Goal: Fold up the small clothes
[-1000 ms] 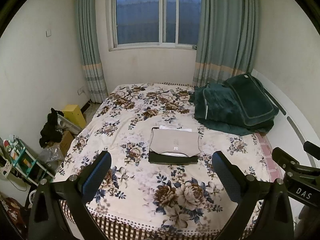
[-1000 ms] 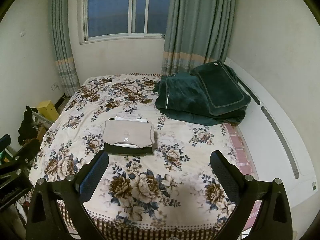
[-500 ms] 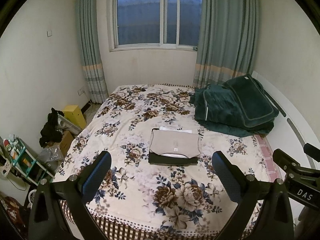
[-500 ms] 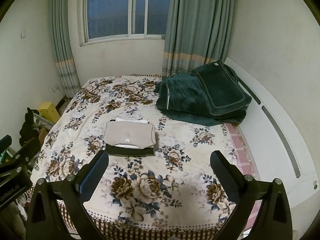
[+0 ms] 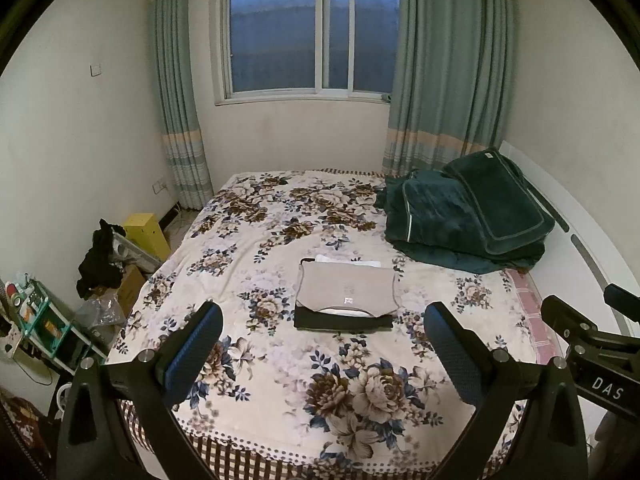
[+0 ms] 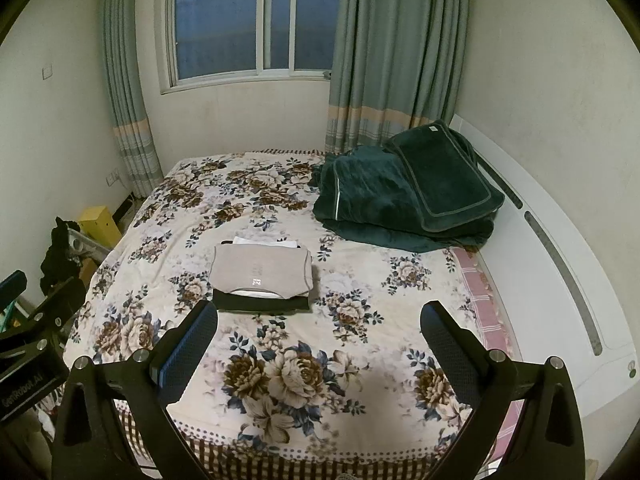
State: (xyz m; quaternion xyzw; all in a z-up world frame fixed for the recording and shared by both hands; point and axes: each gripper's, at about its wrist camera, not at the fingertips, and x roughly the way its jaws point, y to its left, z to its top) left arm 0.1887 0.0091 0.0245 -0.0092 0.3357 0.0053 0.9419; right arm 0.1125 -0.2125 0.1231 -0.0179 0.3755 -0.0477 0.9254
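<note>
Holding both grippers wide apart and empty, you keep the left gripper [image 5: 323, 338] and right gripper [image 6: 319, 336] above the bed [image 5: 280, 360]. Folded clothes [image 5: 347, 294] sit stacked mid-bed; lower layers mostly hide.

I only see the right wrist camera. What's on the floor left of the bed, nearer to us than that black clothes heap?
Observer: A small green shelf rack packed with little items stands by the wall.
Operator: Are my other gripper's jaws open? I only see its side.
Observer: Yes. The left gripper has its jaws wide apart with nothing between them, and it points toward the folded clothes stack.
Operator: Is anything between the rack and the bed?
Observer: A crumpled clear plastic bag lies on the floor there.
</note>
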